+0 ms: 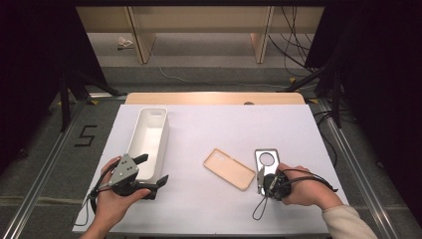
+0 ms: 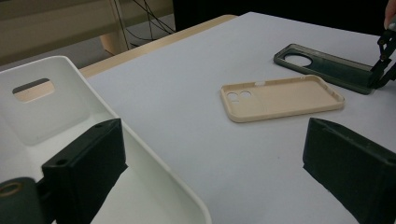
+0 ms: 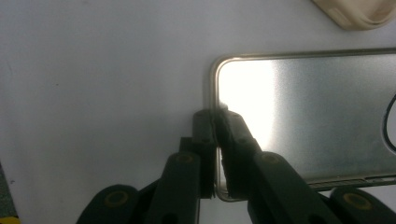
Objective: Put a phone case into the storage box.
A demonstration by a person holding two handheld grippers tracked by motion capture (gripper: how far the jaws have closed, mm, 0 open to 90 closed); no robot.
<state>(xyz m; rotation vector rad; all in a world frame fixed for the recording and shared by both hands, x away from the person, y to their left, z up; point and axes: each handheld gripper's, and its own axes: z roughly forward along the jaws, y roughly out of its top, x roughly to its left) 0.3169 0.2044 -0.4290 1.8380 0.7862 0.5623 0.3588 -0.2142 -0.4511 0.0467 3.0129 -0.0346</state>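
Observation:
A dark translucent phone case [image 1: 267,164] with a round camera hole lies on the white table, right of centre. My right gripper [image 1: 261,180] is shut on its near edge; in the right gripper view the jaws [image 3: 216,116] pinch the rim of the case [image 3: 303,116]. A beige phone case [image 1: 229,169] lies face up just left of it, apart from both grippers. My left gripper [image 1: 153,170] stands open at the near end of a white bin [image 1: 161,139]. One jaw is inside the bin [image 2: 46,112], the other over the table, with nothing held.
The white table cover [image 1: 209,124] has free room in the middle and at the back. A wooden table edge [image 1: 214,97] runs behind it. Dark stands and cables stand on the floor at both sides. The right gripper's cable loops near the front edge.

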